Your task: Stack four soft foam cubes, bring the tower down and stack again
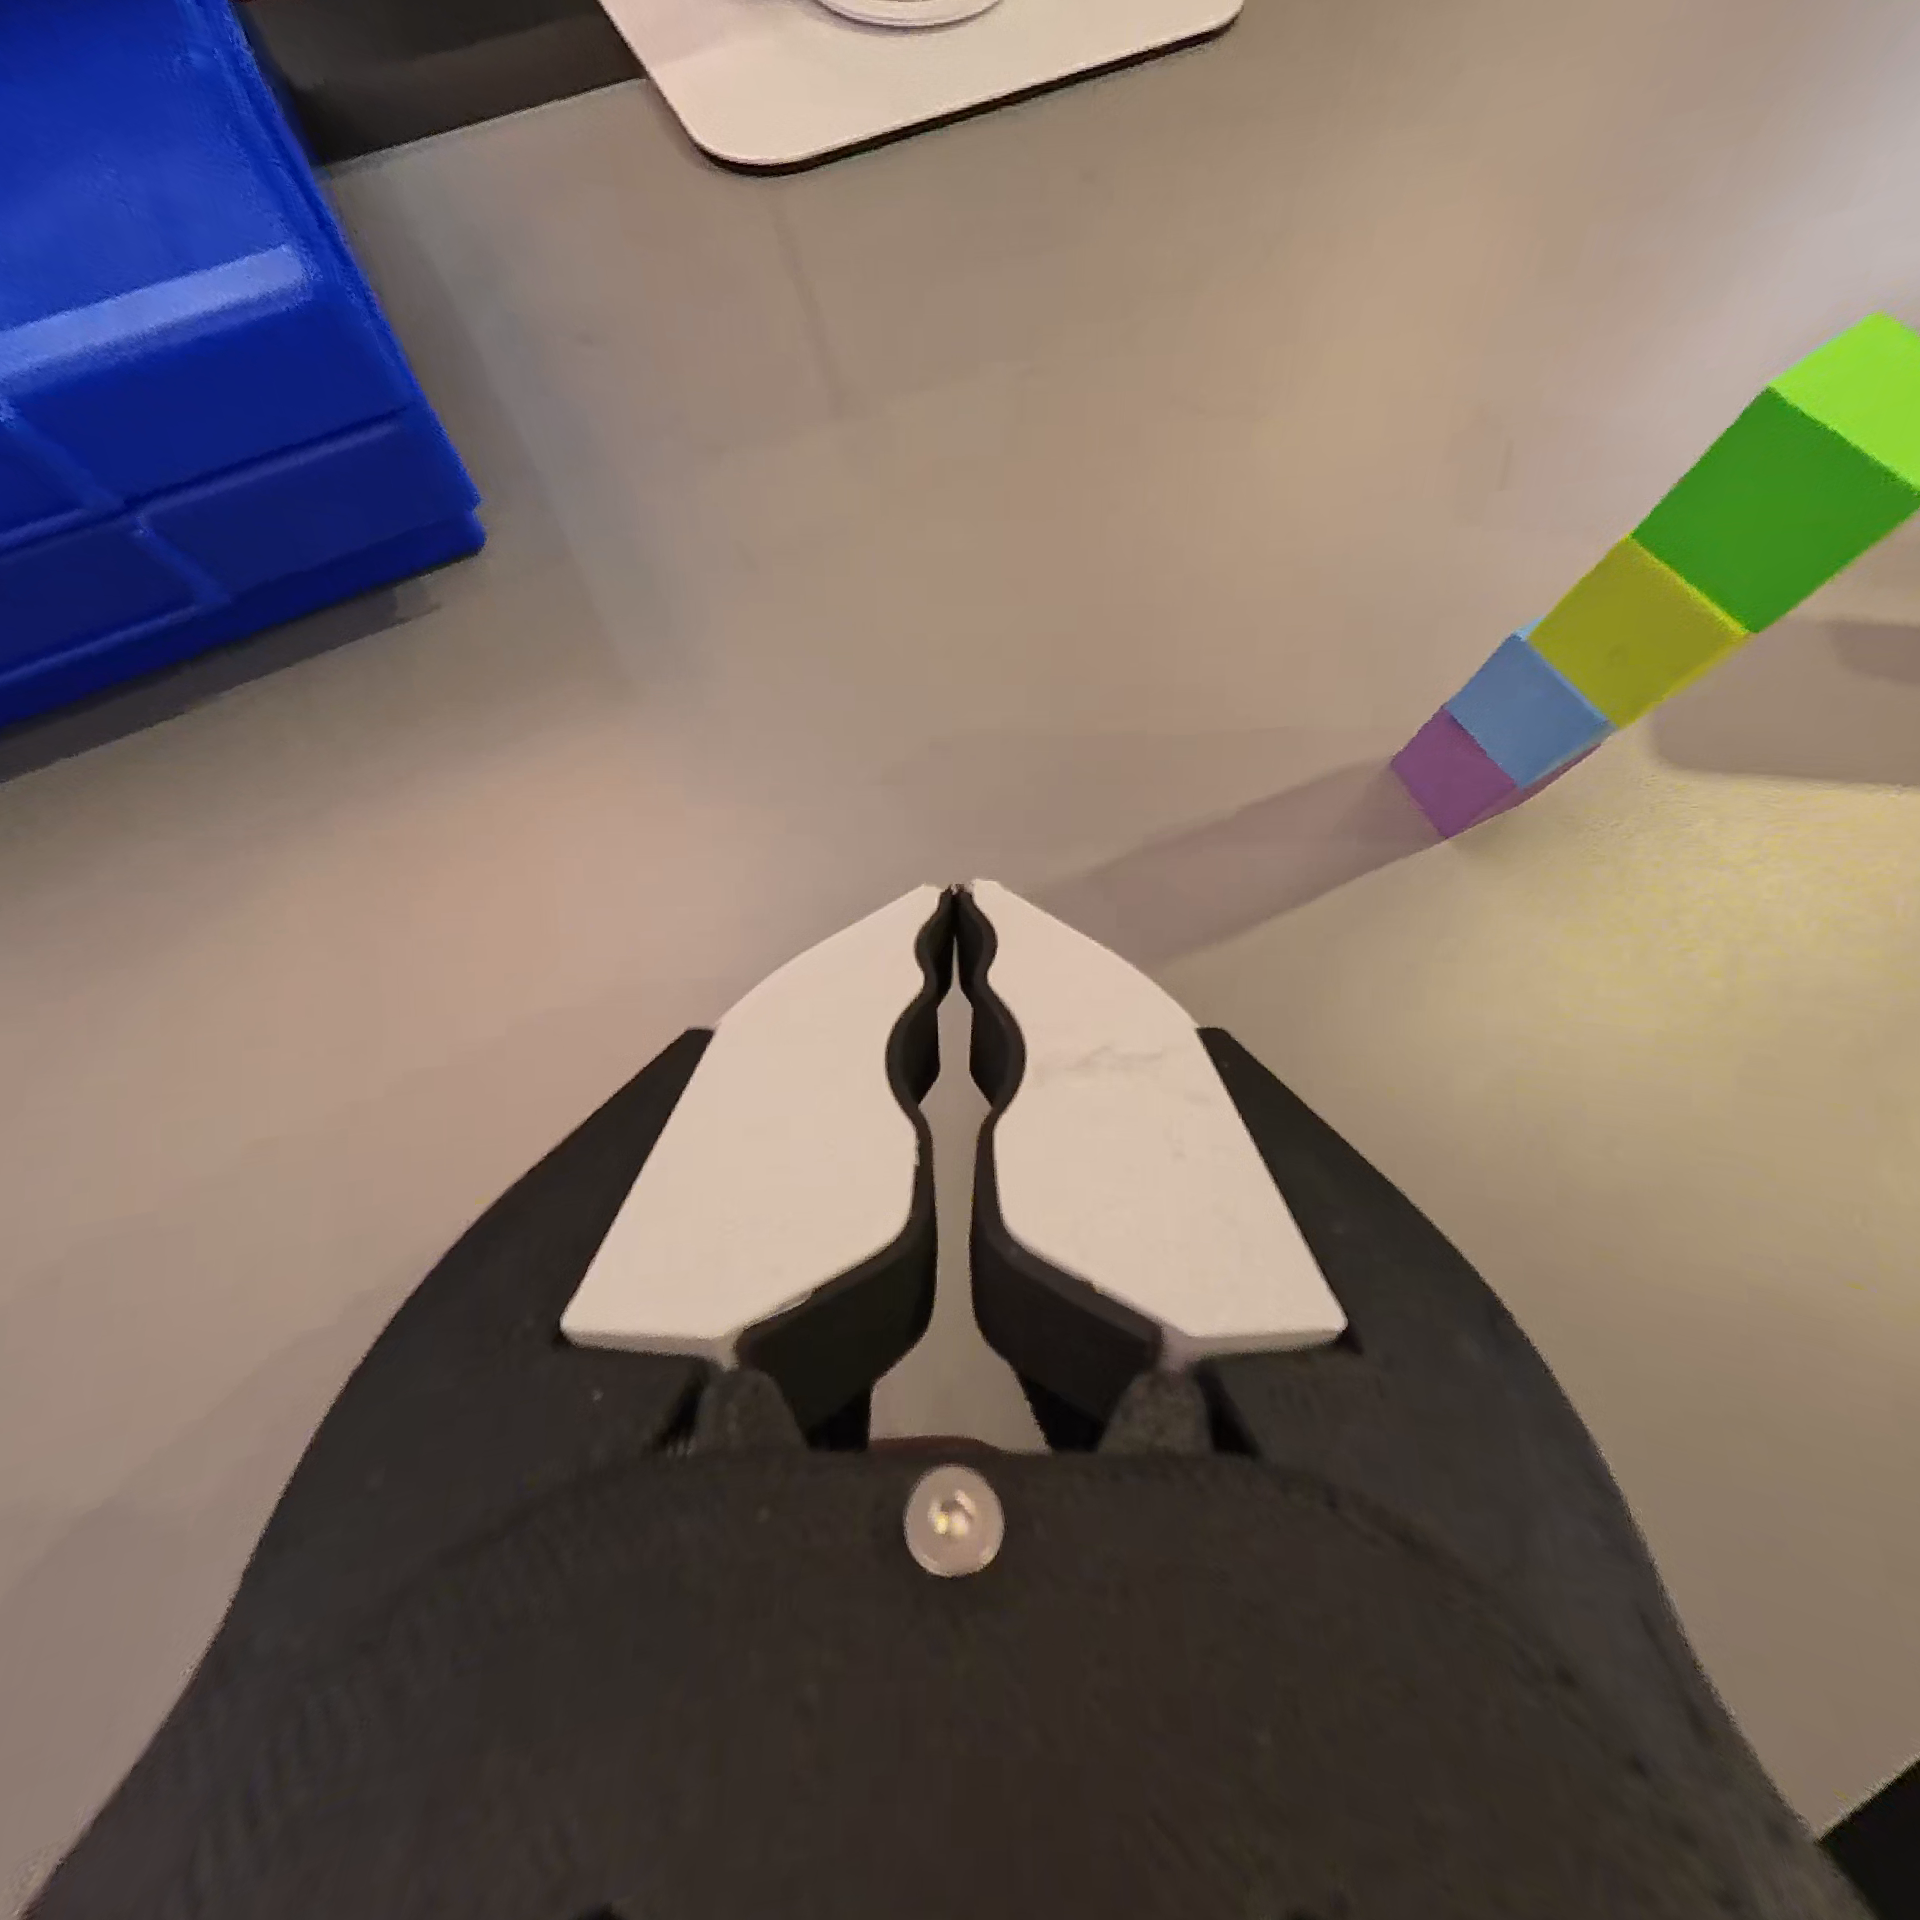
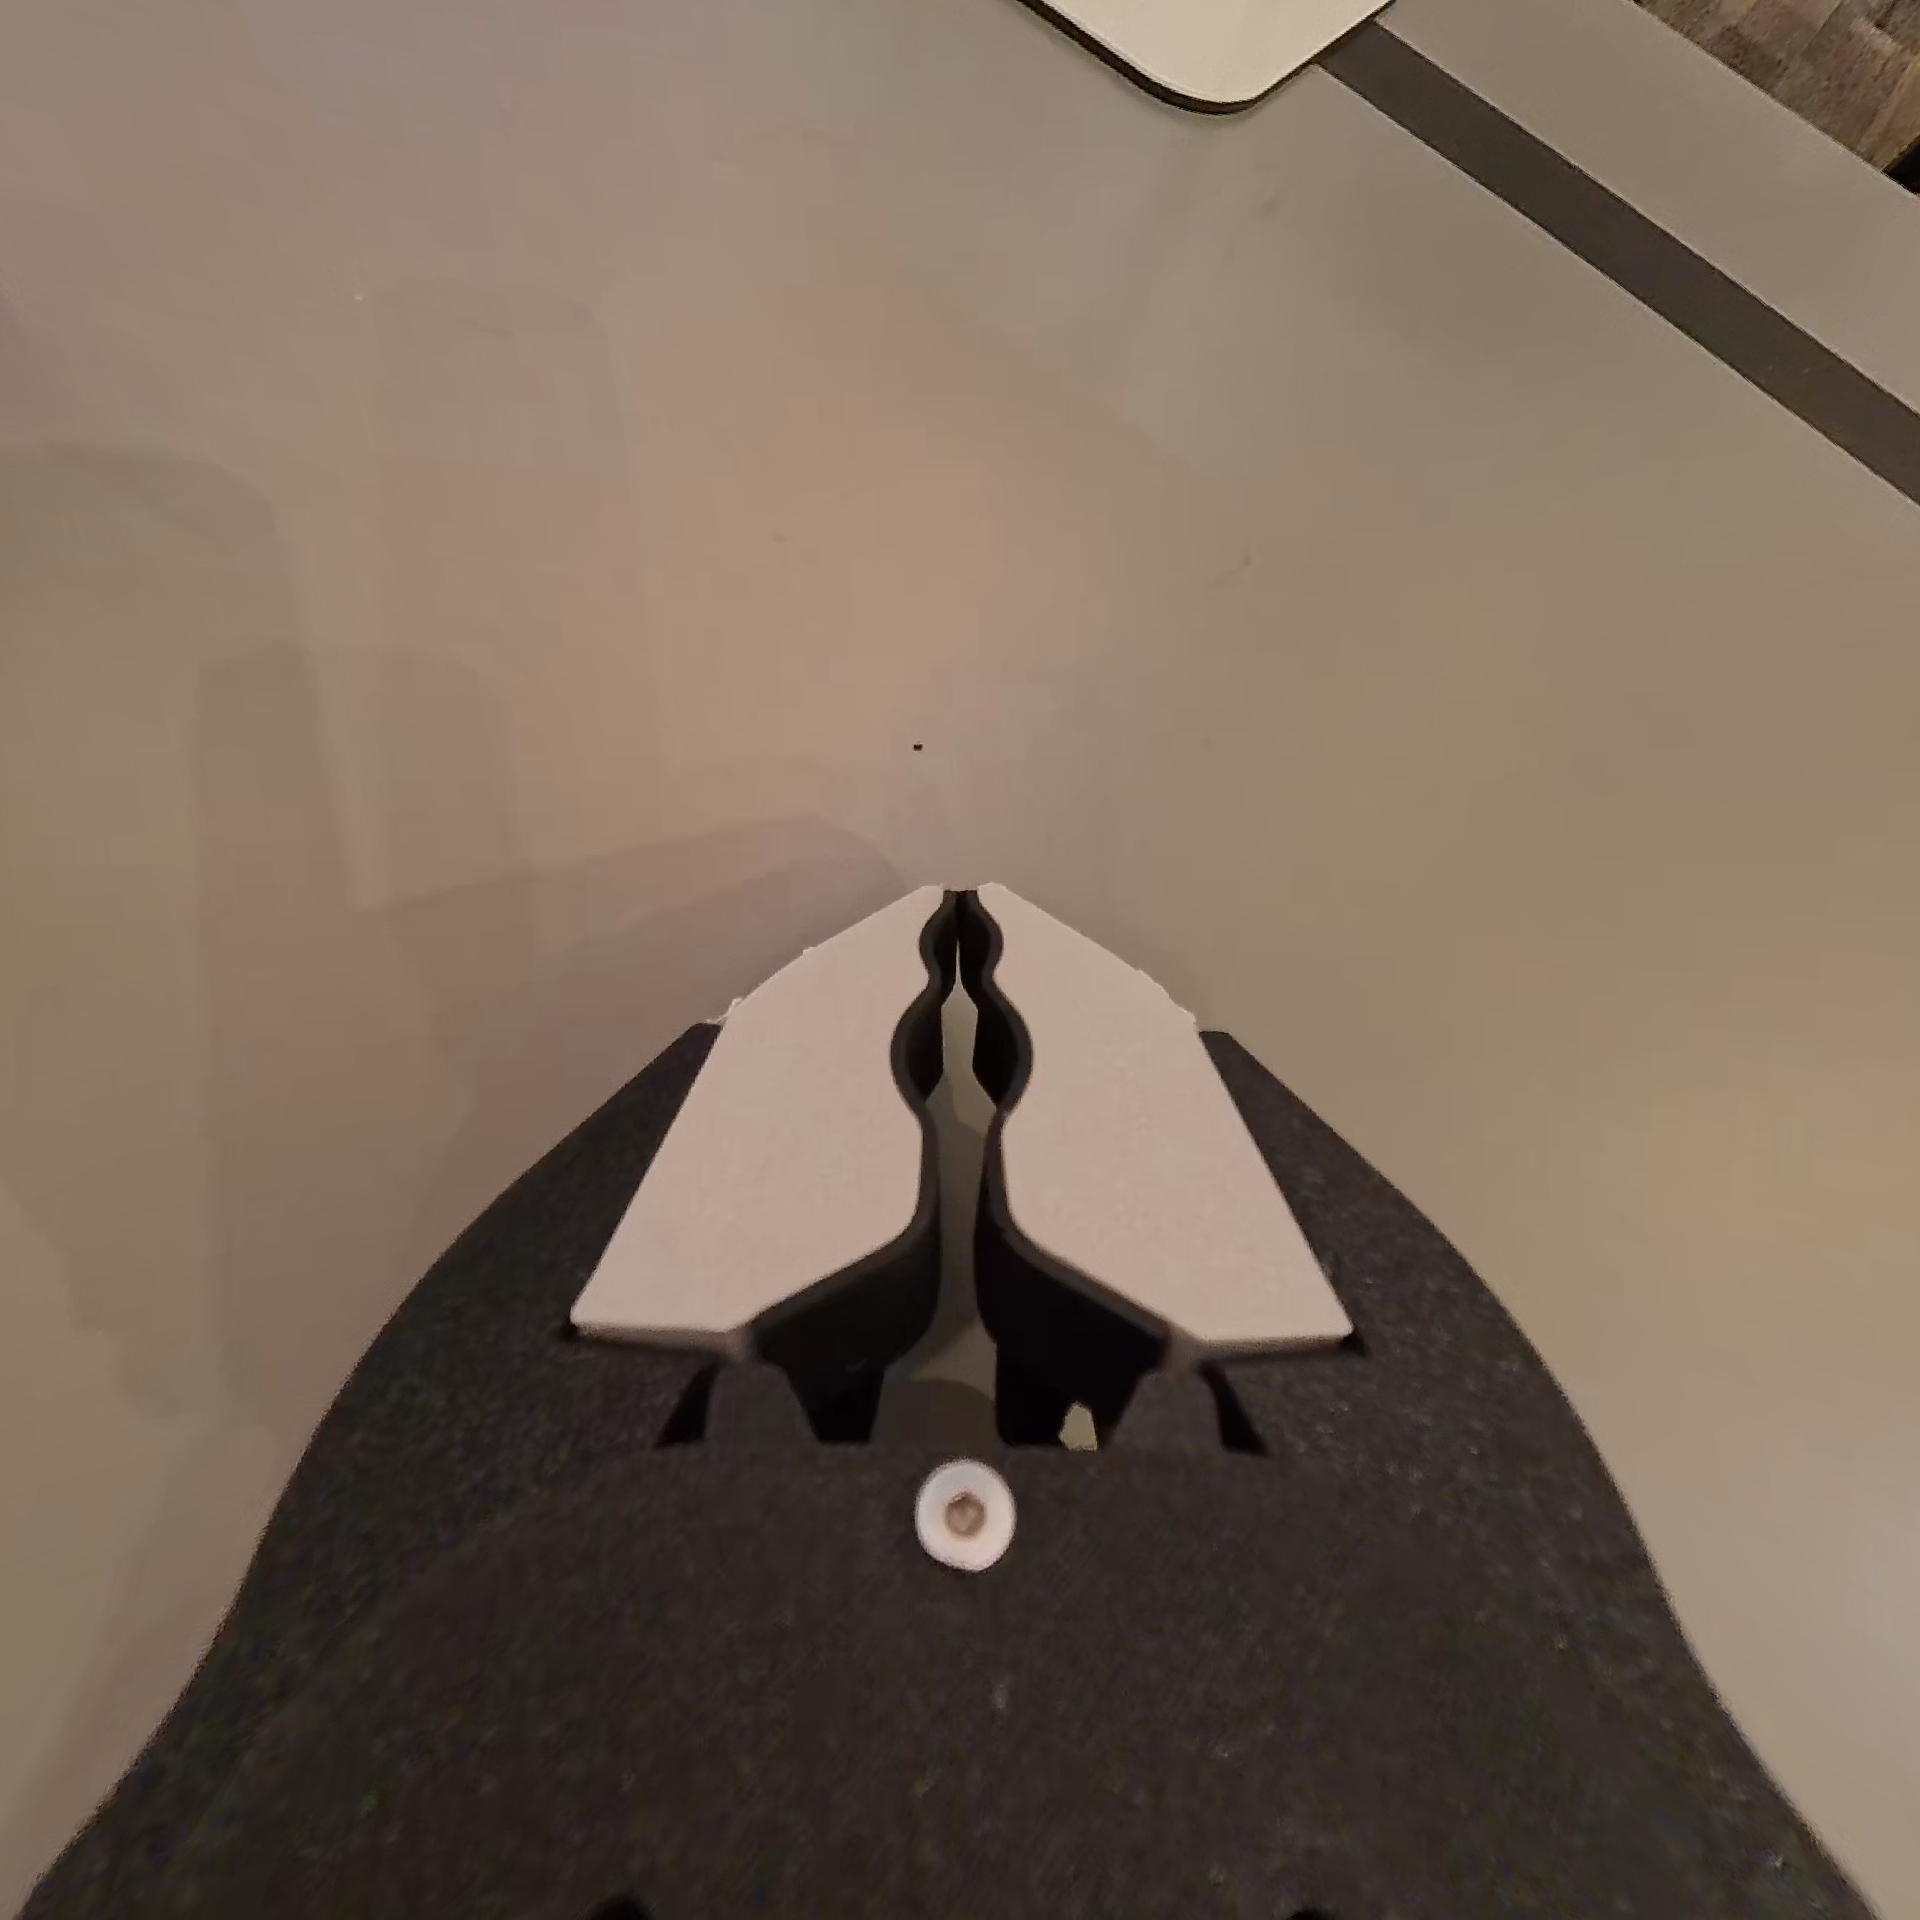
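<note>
Four soft foam cubes stand stacked as one tower on the grey bench [image 1: 935, 468], seen only in the left wrist view, toward the right side of that view. The purple cube [image 1: 1449, 779] sits at the bottom on the bench surface, the light blue cube [image 1: 1522, 707] rests on it, the yellow-green cube [image 1: 1621, 639] lies on that, and the bright green cube [image 1: 1756, 509] tops the stack. The cubes sit slightly twisted against each other, so small corners jut out between levels. The tower casts a long shadow across the bench toward the left tongs.

The left tongs [image 1: 954, 890] are pressed together, black pads meeting at the tips with nothing between them. They hang over bare bench, well apart from the tower.

The right tongs [image 2: 956, 891] are likewise pressed together at the tips on nothing, above bare bench surface. A tiny dark speck [image 2: 917, 745] lies on the bench just ahead of them.

A blue plastic bin [image 1: 187, 416] stands near the bench's far edge, on the left of the left wrist view. A white flat base with rounded corners and a dark rim [image 1: 935, 83] rests at the far edge as well; its corner also shows in the right wrist view [image 2: 1226, 52], next to a dark strip [image 2: 1662, 270] running along the bench's edge there.
</note>
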A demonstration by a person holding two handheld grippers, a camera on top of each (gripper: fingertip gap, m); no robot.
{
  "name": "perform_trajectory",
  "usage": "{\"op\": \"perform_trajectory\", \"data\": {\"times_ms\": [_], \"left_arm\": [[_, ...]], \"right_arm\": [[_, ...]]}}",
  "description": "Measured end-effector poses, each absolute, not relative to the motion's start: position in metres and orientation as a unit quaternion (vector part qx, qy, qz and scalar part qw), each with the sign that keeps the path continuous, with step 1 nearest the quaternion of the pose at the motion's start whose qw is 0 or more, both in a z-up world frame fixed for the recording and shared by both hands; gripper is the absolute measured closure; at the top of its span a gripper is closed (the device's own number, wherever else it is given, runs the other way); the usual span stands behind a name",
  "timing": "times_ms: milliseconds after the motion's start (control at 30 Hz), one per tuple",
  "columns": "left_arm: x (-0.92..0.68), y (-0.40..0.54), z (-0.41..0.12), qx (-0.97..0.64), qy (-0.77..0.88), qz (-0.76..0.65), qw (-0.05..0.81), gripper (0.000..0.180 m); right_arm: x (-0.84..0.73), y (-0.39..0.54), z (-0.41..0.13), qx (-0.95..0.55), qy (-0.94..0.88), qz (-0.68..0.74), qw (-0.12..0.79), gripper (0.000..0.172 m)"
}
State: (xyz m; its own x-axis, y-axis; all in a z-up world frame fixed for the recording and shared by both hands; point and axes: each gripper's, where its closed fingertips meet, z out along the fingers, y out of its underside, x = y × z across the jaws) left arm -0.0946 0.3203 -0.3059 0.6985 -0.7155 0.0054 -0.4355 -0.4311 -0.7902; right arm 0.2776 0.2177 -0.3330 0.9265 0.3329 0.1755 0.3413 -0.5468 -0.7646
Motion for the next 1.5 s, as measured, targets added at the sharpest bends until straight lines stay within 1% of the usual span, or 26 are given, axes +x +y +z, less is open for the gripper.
{"op": "perform_trajectory", "data": {"times_ms": [200, 400, 533, 667, 800, 1033, 1267, 1500], "left_arm": [[-0.112, 0.323, -0.301, -0.843, 0.304, -0.152, 0.416, 0.180], [-0.113, 0.318, -0.305, -0.868, 0.264, -0.126, 0.402, 0.180], [-0.055, 0.309, -0.315, -0.867, 0.298, -0.141, 0.374, 0.180], [0.048, 0.290, -0.324, -0.850, 0.351, -0.212, 0.330, 0.180], [0.095, 0.285, -0.317, -0.832, 0.379, -0.227, 0.334, 0.180], [0.054, 0.299, -0.326, -0.845, 0.363, -0.207, 0.333, 0.180], [0.015, 0.312, -0.345, -0.857, 0.342, -0.191, 0.335, 0.180], [0.007, 0.317, -0.338, -0.847, 0.336, -0.207, 0.357, 0.180]], "right_arm": [[0.276, 0.218, -0.336, -0.881, -0.203, -0.013, 0.428, 0.172], [0.275, 0.218, -0.335, -0.880, -0.203, -0.007, 0.430, 0.172], [0.275, 0.218, -0.334, -0.878, -0.203, -0.006, 0.433, 0.172], [0.276, 0.218, -0.331, -0.875, -0.197, -0.001, 0.441, 0.172], [0.283, 0.217, -0.323, -0.868, -0.174, 0.002, 0.466, 0.172], [0.313, 0.212, -0.303, -0.850, -0.093, 0.035, 0.517, 0.172], [0.324, 0.209, -0.288, -0.827, -0.053, 0.061, 0.557, 0.172], [0.320, 0.209, -0.290, -0.828, -0.062, 0.076, 0.552, 0.172]]}}
